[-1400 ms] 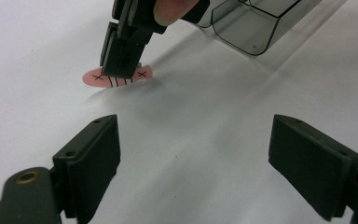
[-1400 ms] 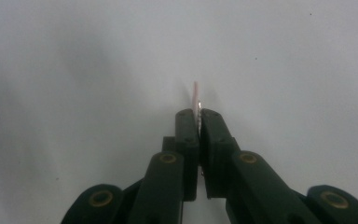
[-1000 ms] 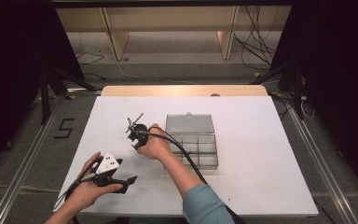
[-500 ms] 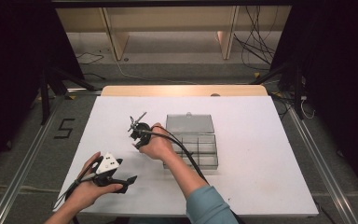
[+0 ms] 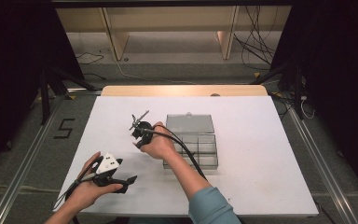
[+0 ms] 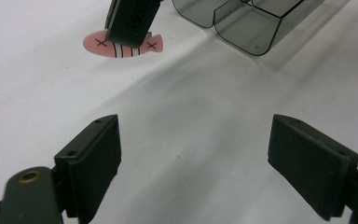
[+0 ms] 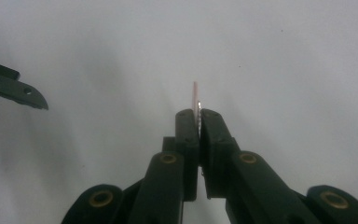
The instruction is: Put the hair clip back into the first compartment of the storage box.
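A flat pink fish-shaped piece [image 6: 98, 44] with black cross marks is held on edge just above the white table. My right gripper [image 7: 199, 114] is shut on it, and its thin edge [image 7: 195, 95] sticks up between the jaws. From above, the right gripper [image 5: 139, 135] is left of a clear plastic compartment box [image 5: 200, 149] whose lid [image 5: 189, 123] lies open behind it. My left gripper [image 6: 196, 158] is open with nothing between its jaws. It is near the table's front left [image 5: 127, 183] and points toward the fish and the box corner [image 6: 247, 28].
The white table [image 5: 261, 140] has a wooden strip along its far edge [image 5: 182, 90]. Black cables trail from both grippers toward the person. A floor marking "5" [image 5: 65, 128] lies left of the table.
My right gripper has shifted slightly up and to the right with the fish in it. The left gripper has stayed in place.
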The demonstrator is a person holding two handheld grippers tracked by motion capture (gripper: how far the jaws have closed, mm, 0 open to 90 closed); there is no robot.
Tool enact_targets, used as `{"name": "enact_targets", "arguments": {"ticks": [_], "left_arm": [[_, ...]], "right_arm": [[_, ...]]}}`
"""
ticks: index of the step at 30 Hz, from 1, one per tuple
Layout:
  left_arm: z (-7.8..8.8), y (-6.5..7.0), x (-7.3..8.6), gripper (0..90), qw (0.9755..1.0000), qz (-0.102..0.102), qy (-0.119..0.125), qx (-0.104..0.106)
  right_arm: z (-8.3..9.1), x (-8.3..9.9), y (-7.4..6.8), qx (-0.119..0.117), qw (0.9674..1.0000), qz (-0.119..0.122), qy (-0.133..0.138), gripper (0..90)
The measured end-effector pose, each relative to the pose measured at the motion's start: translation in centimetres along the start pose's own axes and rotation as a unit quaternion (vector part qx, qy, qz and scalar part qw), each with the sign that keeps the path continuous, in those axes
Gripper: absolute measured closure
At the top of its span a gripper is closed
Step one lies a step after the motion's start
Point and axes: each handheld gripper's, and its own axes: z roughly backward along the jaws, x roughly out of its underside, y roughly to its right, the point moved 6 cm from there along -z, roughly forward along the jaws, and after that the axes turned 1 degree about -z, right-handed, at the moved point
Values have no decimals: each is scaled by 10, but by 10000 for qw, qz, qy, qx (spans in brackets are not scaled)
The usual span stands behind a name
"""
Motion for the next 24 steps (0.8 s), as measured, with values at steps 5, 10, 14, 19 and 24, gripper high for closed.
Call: {"name": "enact_targets", "arguments": {"ticks": [5, 10, 14, 19, 24], "left_arm": [[0, 0, 0, 167, 10000, 10, 7, -5], [0, 0, 0, 167, 10000, 3, 2, -9], [0, 0, 0, 167, 10000, 2, 1, -10], [0, 0, 0, 167, 10000, 8, 6, -1], [0, 0, 0, 167, 10000, 16, 13, -12]], "right_arm": [[6, 2, 2, 7, 10000, -26, 37, 871], [11, 4, 5, 5, 10000, -57, 67, 871], [14, 7, 8, 27, 9999, -72, 87, 871], [20, 11, 13, 30, 9999, -146, 87, 871], [24, 12, 15, 48, 9998, -175, 101, 871]]}}
